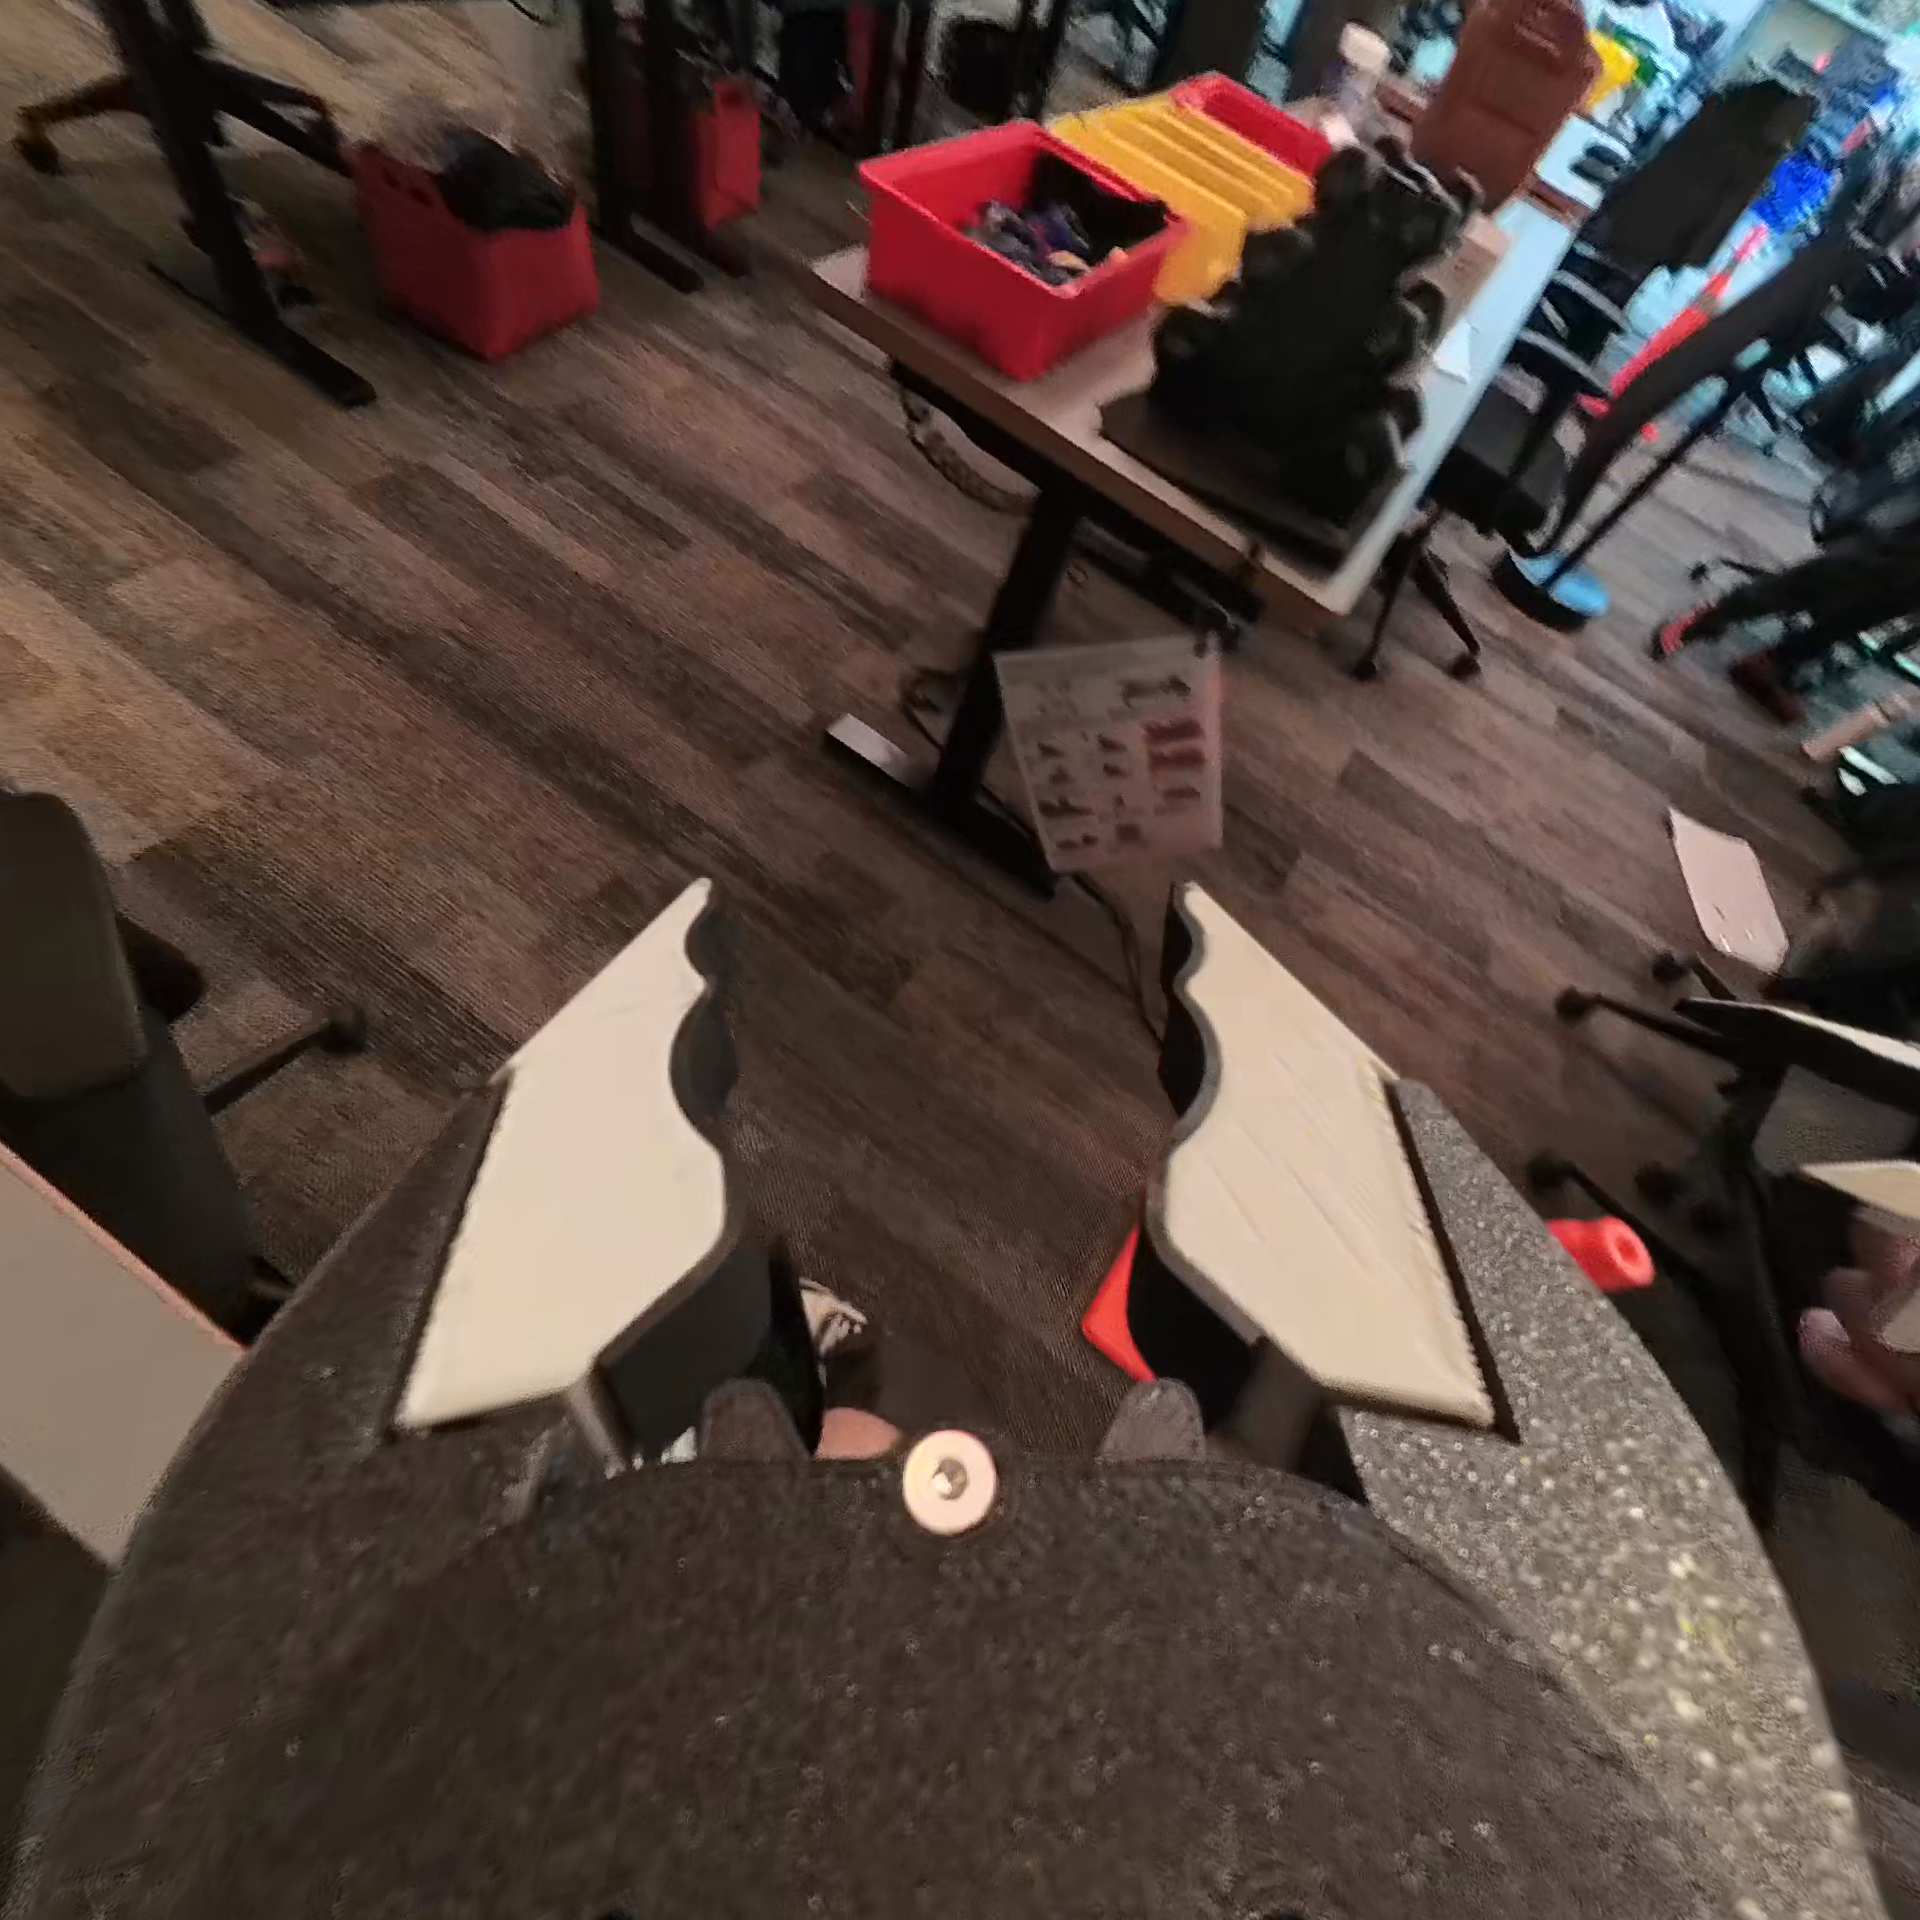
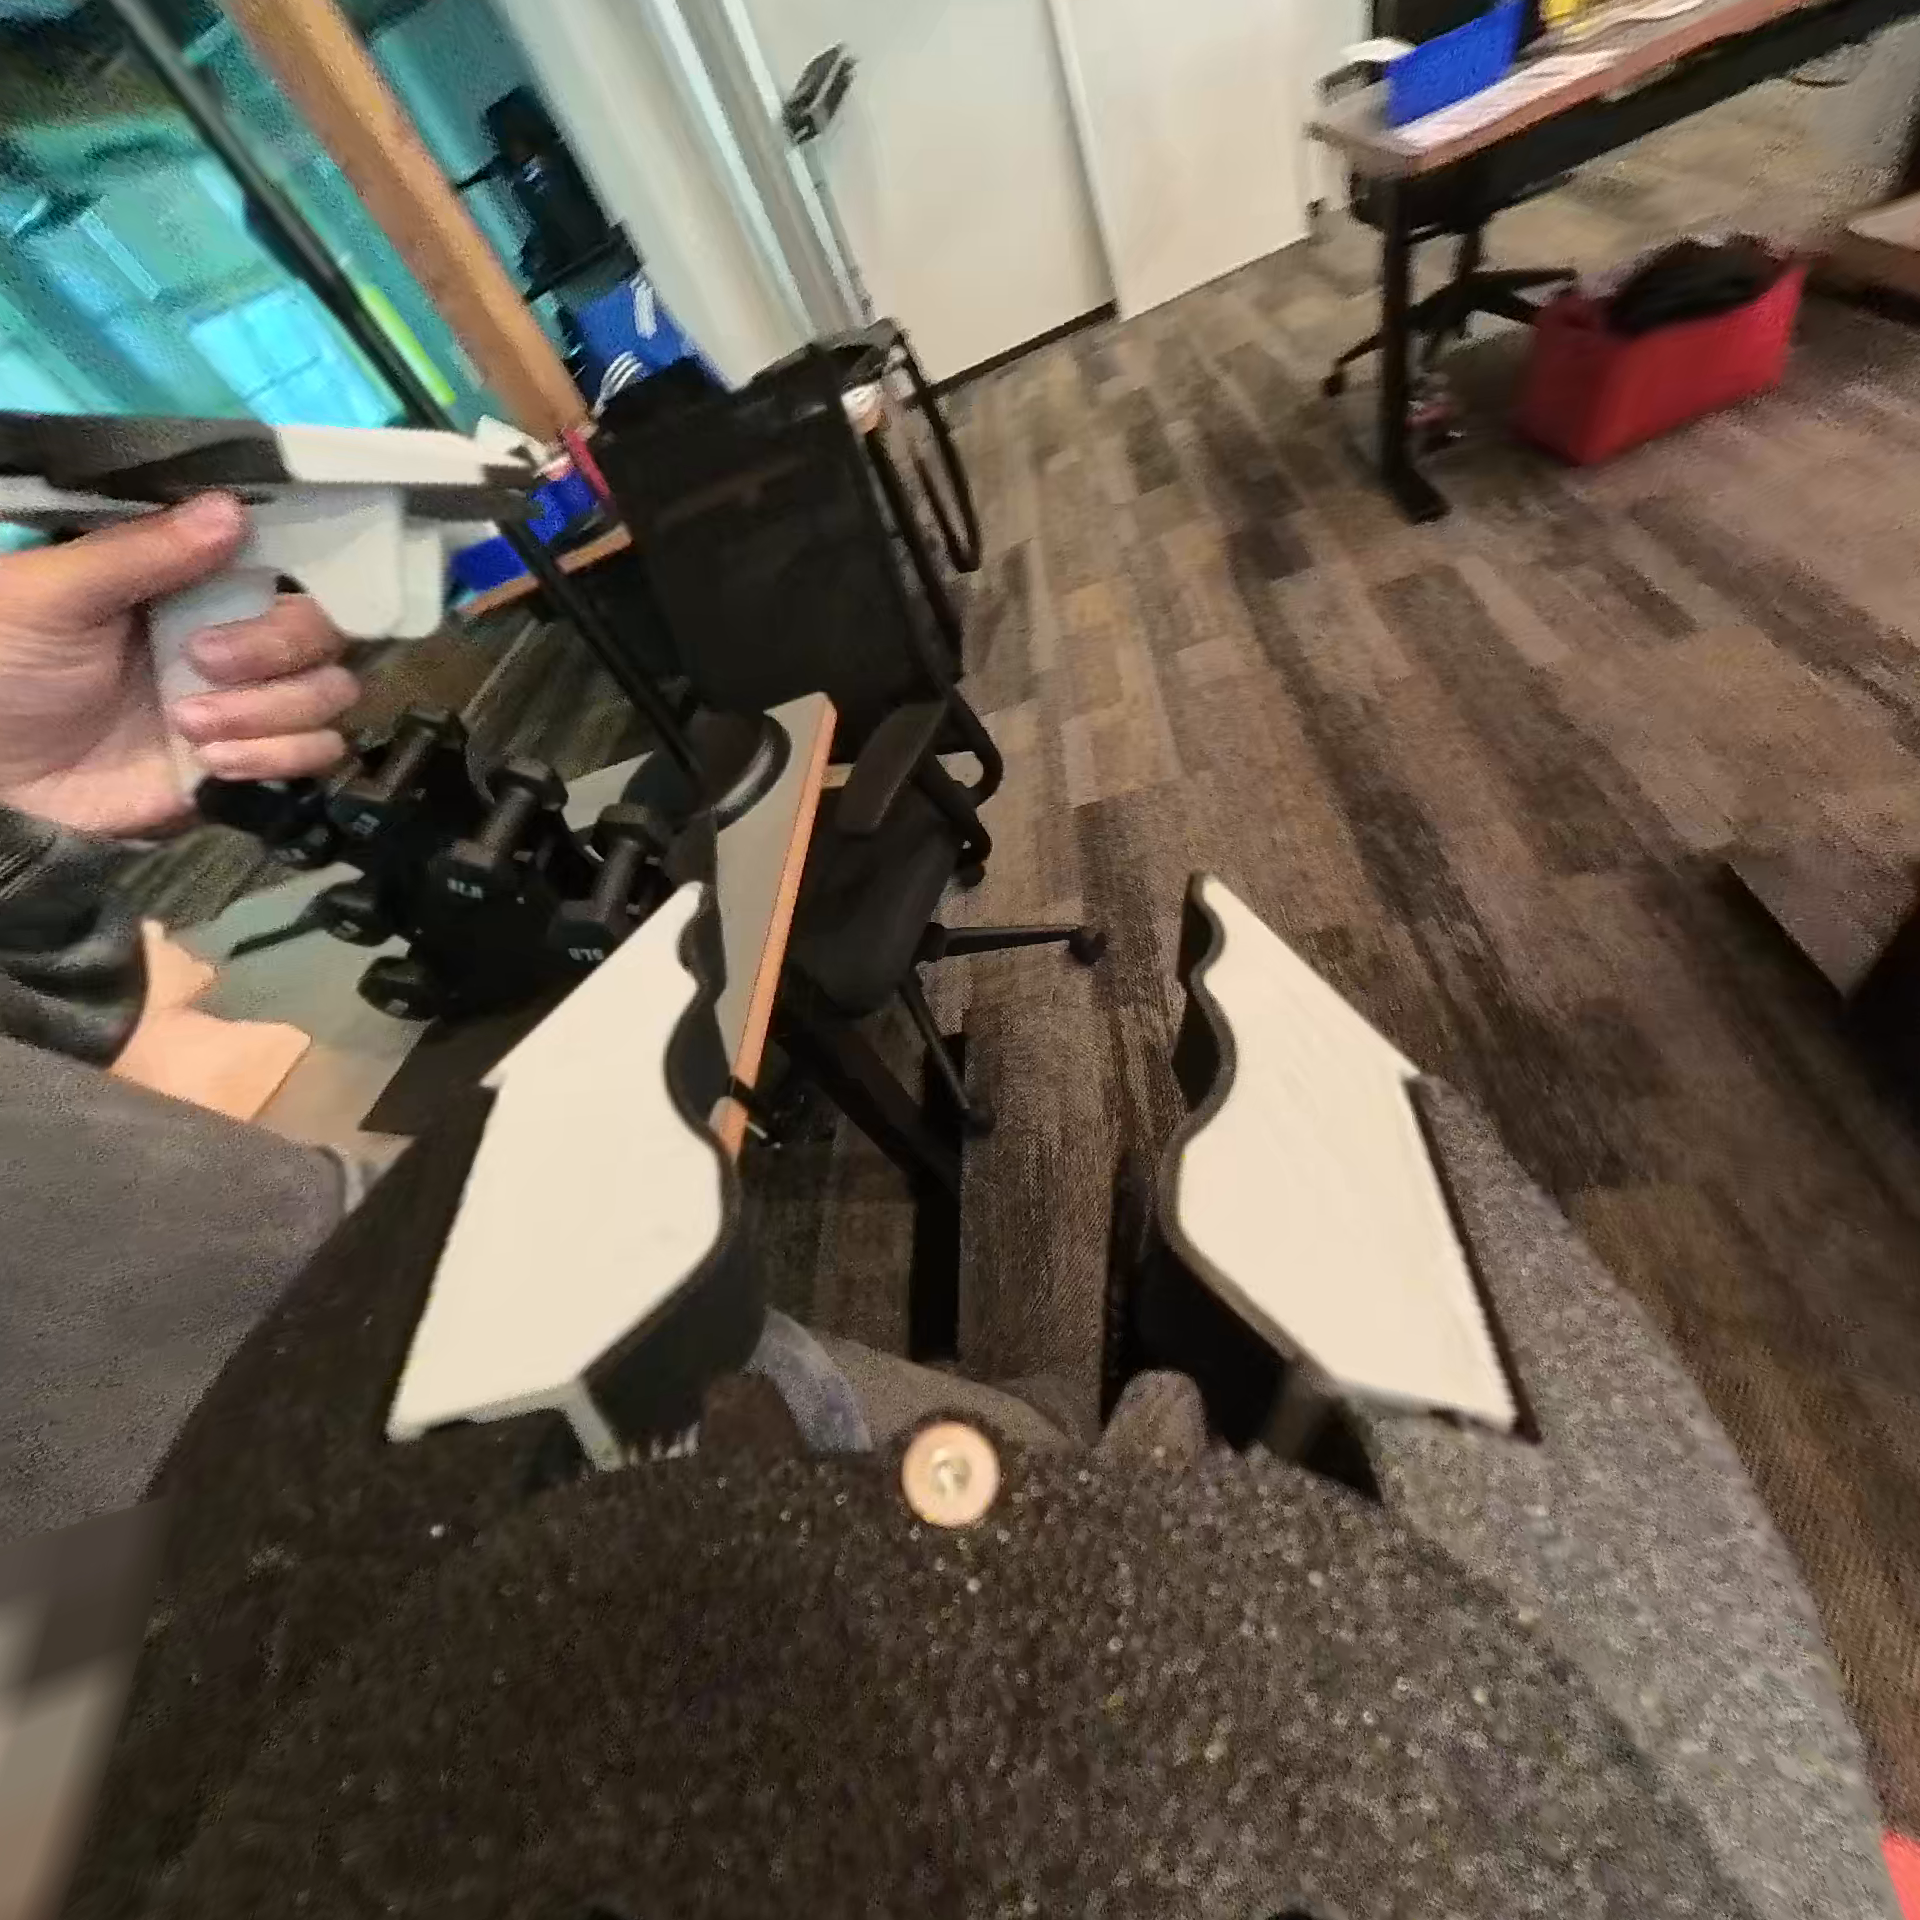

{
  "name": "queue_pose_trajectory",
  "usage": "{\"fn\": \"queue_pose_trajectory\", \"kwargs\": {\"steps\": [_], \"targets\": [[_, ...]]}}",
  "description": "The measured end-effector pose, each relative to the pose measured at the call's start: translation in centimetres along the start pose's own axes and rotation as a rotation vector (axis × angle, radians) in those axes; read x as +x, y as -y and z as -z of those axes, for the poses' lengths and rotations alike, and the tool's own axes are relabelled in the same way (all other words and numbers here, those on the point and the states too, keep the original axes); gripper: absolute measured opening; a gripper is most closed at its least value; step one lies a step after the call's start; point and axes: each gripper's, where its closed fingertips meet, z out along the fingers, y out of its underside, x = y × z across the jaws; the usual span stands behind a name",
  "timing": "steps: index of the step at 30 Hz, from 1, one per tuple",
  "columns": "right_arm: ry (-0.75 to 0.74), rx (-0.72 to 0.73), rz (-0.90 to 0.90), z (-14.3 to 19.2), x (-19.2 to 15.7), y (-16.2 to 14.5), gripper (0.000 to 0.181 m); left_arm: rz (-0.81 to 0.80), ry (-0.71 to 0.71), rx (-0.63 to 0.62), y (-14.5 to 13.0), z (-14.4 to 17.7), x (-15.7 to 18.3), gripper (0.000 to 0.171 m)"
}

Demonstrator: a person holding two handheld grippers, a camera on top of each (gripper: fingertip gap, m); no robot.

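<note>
My left gripper (image 1: pixel 945 904) is open and empty, held high over the carpet and pointing towards a table (image 1: pixel 1049 410). On that table sit a red bin (image 1: pixel 966 270), yellow bins (image 1: pixel 1195 171) and a rack of black dumbbells (image 1: pixel 1309 312). My right gripper (image 2: pixel 951 904) is open and empty, held over the carpet beside the table edge (image 2: pixel 779 904). The dumbbell rack (image 2: pixel 468 852) lies to its left. The left gripper also shows in the right wrist view (image 2: pixel 343 499), gripped by a hand (image 2: pixel 114 675).
A printed sheet (image 1: pixel 1117 753) hangs by the table leg (image 1: pixel 997 665). Red bags stand on the floor (image 1: pixel 478 260) (image 2: pixel 1652 353). Office chairs (image 2: pixel 883 862) (image 1: pixel 94 1049) stand around. A red object (image 1: pixel 1605 1252) lies low right. A second desk (image 2: pixel 1558 125) stands far right.
</note>
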Motion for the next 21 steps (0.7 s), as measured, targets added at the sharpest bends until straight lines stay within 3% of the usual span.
{"fn": "queue_pose_trajectory", "kwargs": {"steps": [3, 8, 12, 16, 19, 21], "targets": [[0.089, -0.044, 0.072, -7.3, 1.5, 5.2, 0.087, 0.083, 0.101, 0.010, 2.8, -4.4, -5.2, 0.082], [0.243, -0.072, 0.218, -17.8, 3.8, 14.3, 0.088, 0.120, 0.180, 0.068, 8.6, -8.6, -10.9, 0.080], [0.295, -0.082, 0.190, -24.7, 6.6, 18.9, 0.087, 0.159, 0.240, 0.070, 10.6, -9.8, -14.3, 0.080], [0.363, -0.104, 0.151, -32.3, 9.5, 21.2, 0.087, 0.191, 0.341, 0.033, 9.9, -11.3, -18.1, 0.080], [0.409, -0.099, 0.139, -37.4, 12.2, 23.9, 0.086, 0.254, 0.385, 0.029, 10.6, -14.4, -20.0, 0.079], [0.435, -0.075, 0.160, -40.1, 14.3, 26.3, 0.087, 0.280, 0.371, 0.059, 12.6, -17.7, -20.4, 0.080]]}}
